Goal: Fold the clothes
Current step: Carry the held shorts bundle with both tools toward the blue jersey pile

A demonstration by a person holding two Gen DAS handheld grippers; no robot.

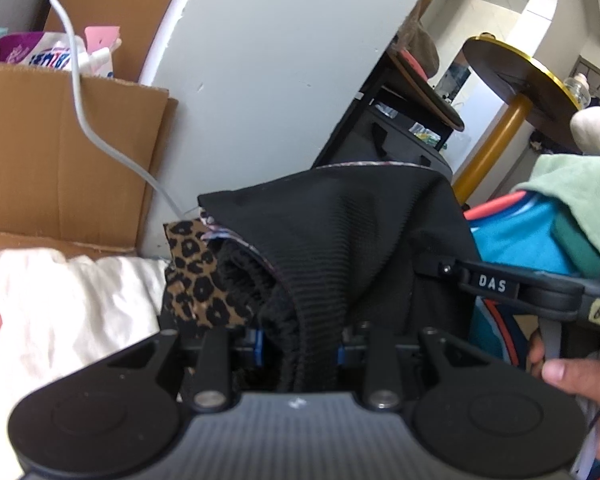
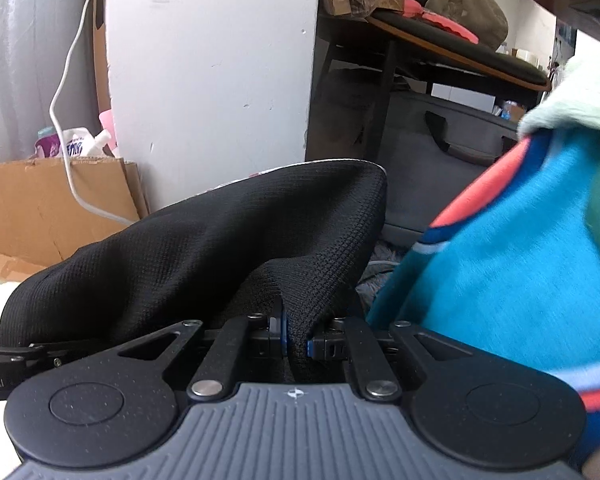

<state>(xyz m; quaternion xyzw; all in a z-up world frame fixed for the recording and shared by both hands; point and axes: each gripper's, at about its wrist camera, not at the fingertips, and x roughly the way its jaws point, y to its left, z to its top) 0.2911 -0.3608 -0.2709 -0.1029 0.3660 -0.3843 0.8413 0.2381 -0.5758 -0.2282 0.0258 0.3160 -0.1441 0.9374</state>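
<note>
Both wrist cams low, v. close behind tongs, facing white wall (image 1: 280, 60); share black garment (image 2: 204, 240).

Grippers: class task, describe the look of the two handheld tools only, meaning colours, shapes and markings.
Both the left gripper and the right gripper have matte black linkage arms, round black discs, silver pivot bolts, a ribbed grey centre plate and blue finger pads. One arm bears white "DAS" lettering.

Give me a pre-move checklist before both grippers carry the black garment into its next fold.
1. Left gripper clamped on the black garment: ok, fabric bunched between the fingers.
2. Right gripper clamped on it: ok.
3. Fabric between the grips smooth: not ok, it drapes in folds.
4. Leopard-print cloth clear of the lift: not ok, it sits against the garment.
5. Blue garment clear: not ok, it crowds the right gripper.
6. Landing surface flat: cannot tell.
</note>
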